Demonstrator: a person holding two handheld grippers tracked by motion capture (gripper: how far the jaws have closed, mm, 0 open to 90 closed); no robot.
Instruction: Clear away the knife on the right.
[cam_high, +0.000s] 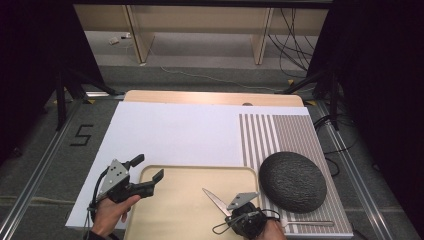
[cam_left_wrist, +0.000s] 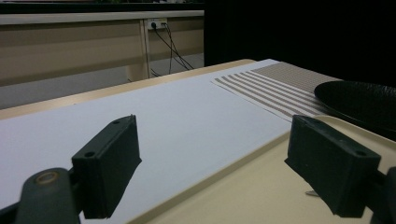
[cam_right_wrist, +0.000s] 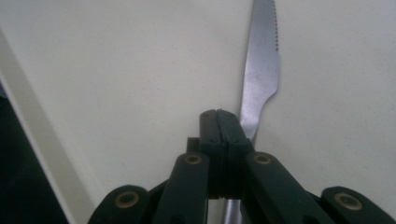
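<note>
A table knife (cam_high: 214, 199) lies on the cream tray (cam_high: 175, 212), its blade pointing to the far left. My right gripper (cam_high: 228, 210) is over the knife's handle end at the tray's near edge. In the right gripper view its jaws (cam_right_wrist: 219, 116) are pressed together with nothing seen between them, and the knife (cam_right_wrist: 261, 70) runs past beside and beneath the right jaw on the tray (cam_right_wrist: 116, 70). My left gripper (cam_high: 148, 167) hovers open and empty at the tray's far left corner. Its two jaws (cam_left_wrist: 215, 163) stand wide apart.
A dark round upturned dish (cam_high: 292, 181) sits on a striped placemat (cam_high: 275, 132) right of the tray. A white sheet (cam_high: 175, 130) covers the table beyond the tray. Dish (cam_left_wrist: 359, 100) and mat (cam_left_wrist: 275, 88) lie ahead right of the left gripper.
</note>
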